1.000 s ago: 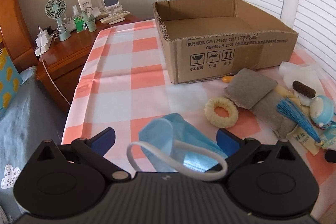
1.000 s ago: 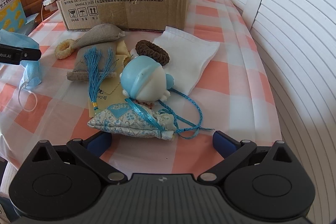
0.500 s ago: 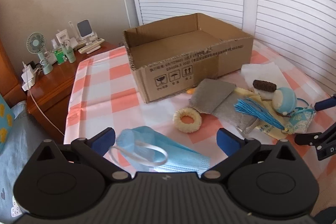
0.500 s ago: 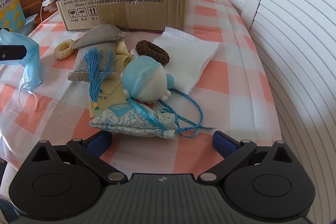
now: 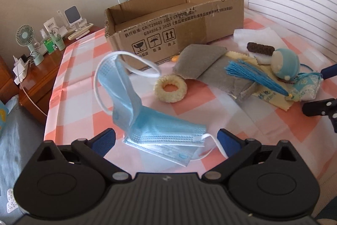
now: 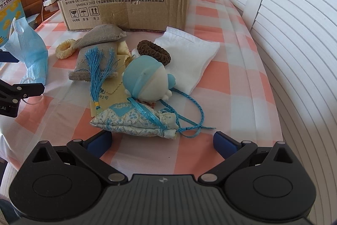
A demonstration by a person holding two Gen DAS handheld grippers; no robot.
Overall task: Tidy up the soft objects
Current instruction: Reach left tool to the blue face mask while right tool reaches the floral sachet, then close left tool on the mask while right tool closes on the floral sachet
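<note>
Pleated blue mask (image 5: 147,119) crumples between the left gripper (image 5: 166,138) fingers.

The surface (image 6: 242,69) wears a cloth of orange and white checks. At its far side sits an open cardboard box (image 6: 130,7). In front of the box lie a cream knitted ring (image 6: 65,50), two grey pouches (image 6: 99,35), a white folded cloth (image 6: 193,54) and a yellow cloth (image 6: 109,94). Nearer the camera rests a blue patterned sachet (image 6: 134,121) with its cord trailing on the checks. A blue face mask (image 5: 160,130) lies partly on the left part.
</note>
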